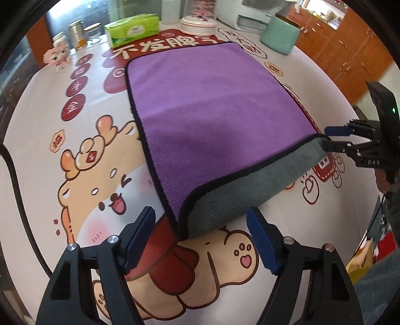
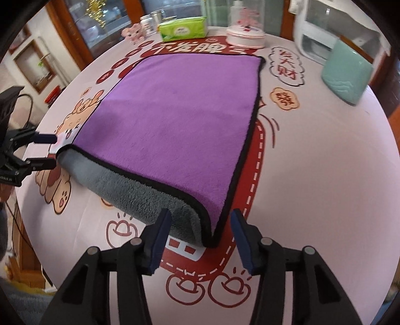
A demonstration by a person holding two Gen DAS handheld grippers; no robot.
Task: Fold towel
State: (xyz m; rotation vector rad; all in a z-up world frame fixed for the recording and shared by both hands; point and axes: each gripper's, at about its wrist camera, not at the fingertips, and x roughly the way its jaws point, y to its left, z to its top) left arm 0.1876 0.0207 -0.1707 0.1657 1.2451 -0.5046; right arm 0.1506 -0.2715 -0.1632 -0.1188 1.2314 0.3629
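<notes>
A towel, purple on top (image 1: 212, 107) and grey beneath, lies folded once on the table, its grey fold (image 1: 240, 197) along the near edge; it also shows in the right wrist view (image 2: 175, 120). My left gripper (image 1: 200, 240) is open, its blue pads either side of the towel's near left corner, not touching. My right gripper (image 2: 200, 240) is open around the near right corner. Each gripper shows in the other's view, the right one (image 1: 332, 140) and the left one (image 2: 47, 150), both open at the fold's ends.
The table wears a white cartoon-printed cloth (image 1: 105, 175). At the far edge stand a green tissue pack (image 1: 132, 30), a pink lidded dish (image 1: 197, 23), a teal pouch (image 1: 280, 37), a white appliance (image 2: 322, 37), jars (image 1: 75, 35) and a pink toy (image 1: 56, 55).
</notes>
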